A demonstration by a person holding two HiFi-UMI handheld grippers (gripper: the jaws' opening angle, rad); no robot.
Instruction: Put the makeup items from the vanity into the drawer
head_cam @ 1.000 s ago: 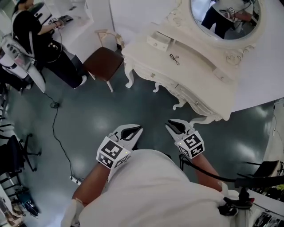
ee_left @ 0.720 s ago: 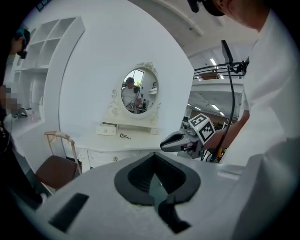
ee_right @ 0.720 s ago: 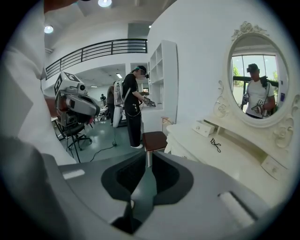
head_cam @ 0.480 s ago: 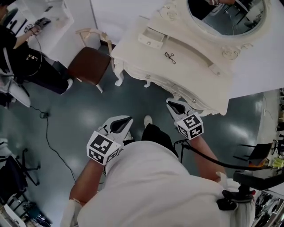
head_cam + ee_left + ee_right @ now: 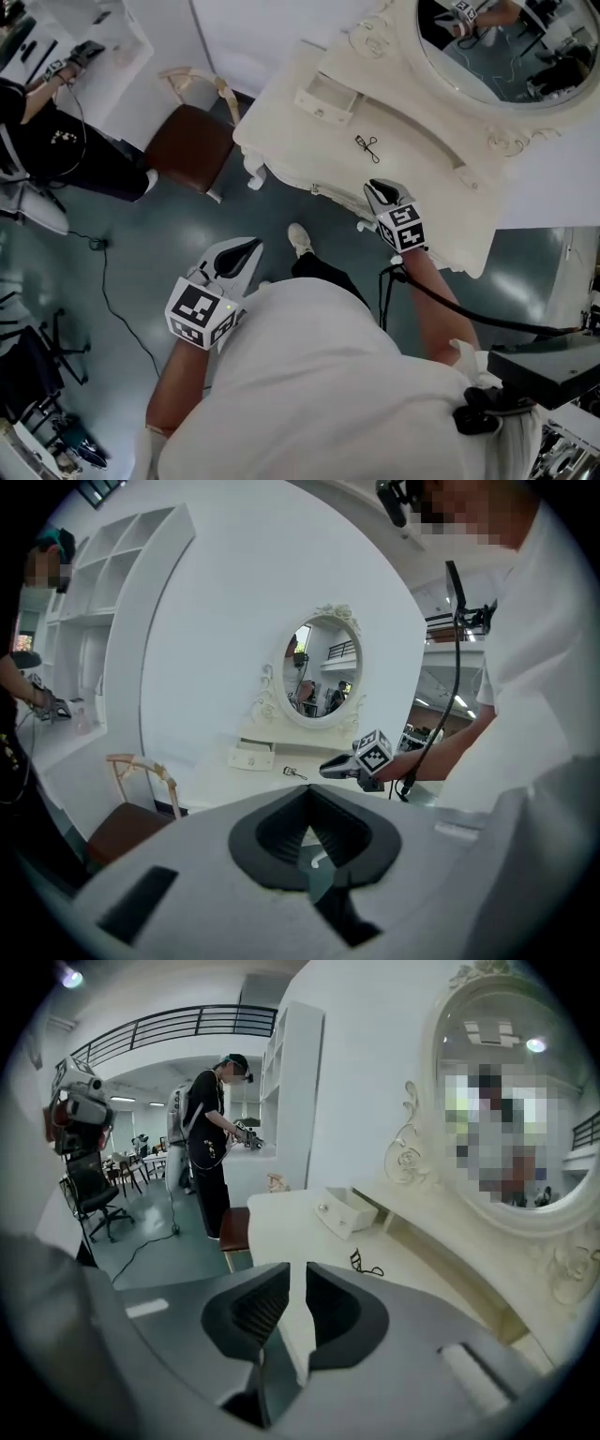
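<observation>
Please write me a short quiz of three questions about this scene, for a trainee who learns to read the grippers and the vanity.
1. True or false: the right gripper holds the eyelash curler.
2. Where does the small drawer stand? A: on the vanity top. B: on the floor. C: on the brown chair seat.
3. Fill the gap: the jaws of the left gripper are ___, with nothing between them.

Key: 1 false, the curler lies on the vanity top, apart from both grippers. 2 A. 3 together.
</observation>
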